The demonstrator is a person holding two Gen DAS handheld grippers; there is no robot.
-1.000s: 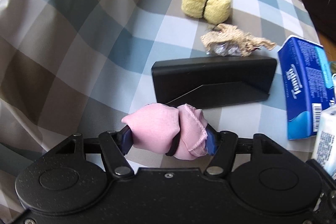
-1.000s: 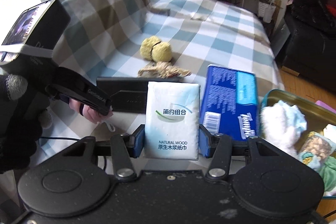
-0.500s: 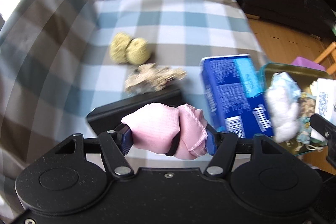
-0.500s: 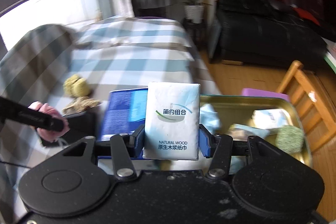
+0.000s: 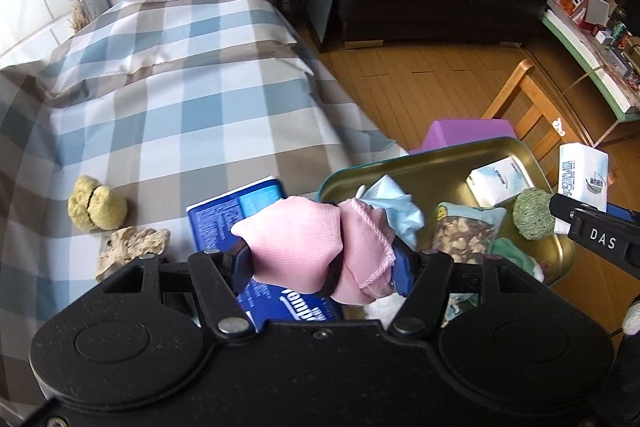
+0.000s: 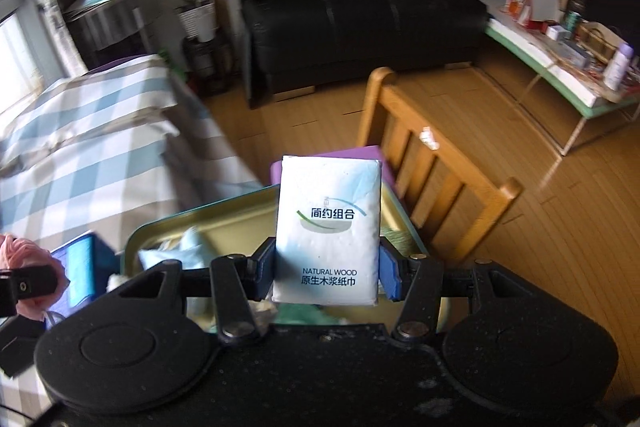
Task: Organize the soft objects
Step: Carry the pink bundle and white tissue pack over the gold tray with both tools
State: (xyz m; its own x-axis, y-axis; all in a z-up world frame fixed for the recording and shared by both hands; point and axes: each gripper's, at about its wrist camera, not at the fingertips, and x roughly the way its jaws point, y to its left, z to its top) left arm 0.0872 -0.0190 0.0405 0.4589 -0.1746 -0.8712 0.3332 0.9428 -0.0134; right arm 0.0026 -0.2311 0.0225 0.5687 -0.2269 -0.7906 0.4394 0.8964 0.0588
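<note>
The checked blue, white and tan cloth (image 5: 168,99) covering the bed-like surface is filling the left of both views, and at its right edge the shallow brass-coloured metal tray (image 5: 440,163) is sitting as the collecting place, already holding a small white tissue pack (image 5: 500,181), a patterned snack-like pouch (image 5: 464,231), a round green scrubber ball (image 5: 534,215) and a crumpled pale blue cloth (image 5: 394,205). A blue rectangular tissue packet (image 5: 240,211) is lying on the cloth just left of the tray, with a yellow tied sponge bundle (image 5: 96,209) and a beige crumpled rag (image 5: 132,247) farther left. The step in hand appears to be the carry to the tray, with both loads nearing it. The left gripper (image 5: 320,259) is clenching a pink cloth bundle bound by a dark band (image 5: 312,247), which is hanging over the near left rim of the tray. The right gripper (image 6: 326,275) is grasping a white pocket tissue pack printed with green and black lettering (image 6: 328,227), held upright over the tray's near right part. The next move probably calls for lowering each load into a bare patch of the tray, the far middle looking freest, and releasing without the two tools colliding, since they are working close together.
</note>
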